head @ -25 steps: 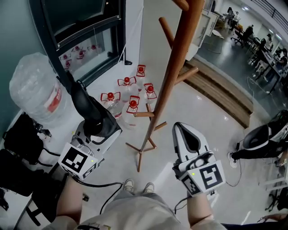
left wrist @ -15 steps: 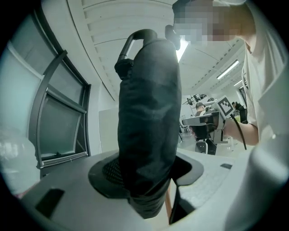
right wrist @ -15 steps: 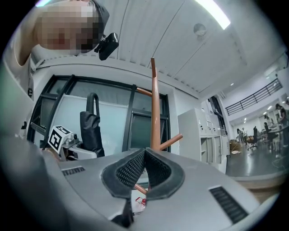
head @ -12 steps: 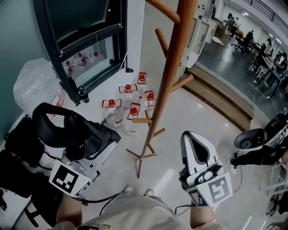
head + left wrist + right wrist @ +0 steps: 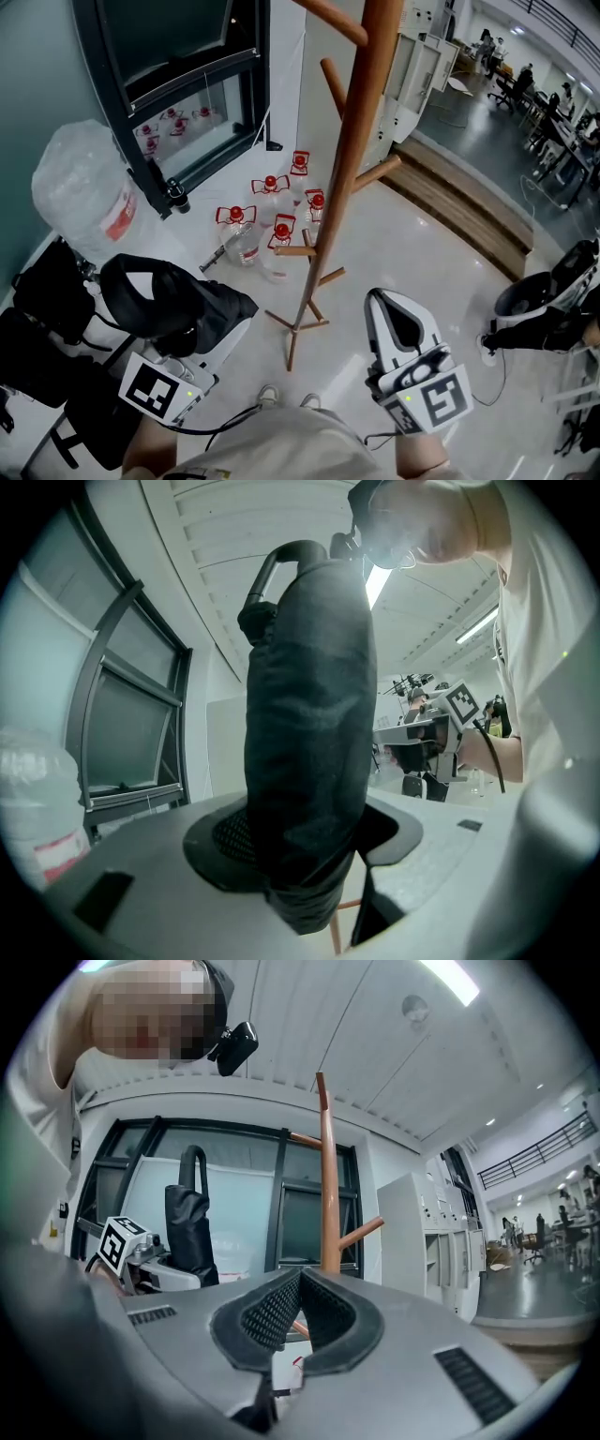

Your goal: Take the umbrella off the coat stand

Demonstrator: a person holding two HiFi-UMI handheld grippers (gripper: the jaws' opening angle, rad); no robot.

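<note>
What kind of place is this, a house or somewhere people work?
Most likely a workplace, like an office or lab hall. Far back, people are at desks, white lockers stand nearby, and big water bottles sit on the shiny floor near the wooden coat stand.

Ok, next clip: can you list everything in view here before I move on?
black folded umbrella with hook handle: one, black, upright between the left gripper's jaws, clear of the stand
wooden coat stand: one, brown, centre of floor, visible pegs bare
clear plastic bottles with red caps: about five, on the floor behind the stand's base
large clear water jug: one, red label, left, by the window
black-framed window: one, left wall
white cabinet: one, behind the stand
left gripper: one, grey, shut on the umbrella
right gripper: one, grey, jaws together, empty
</note>
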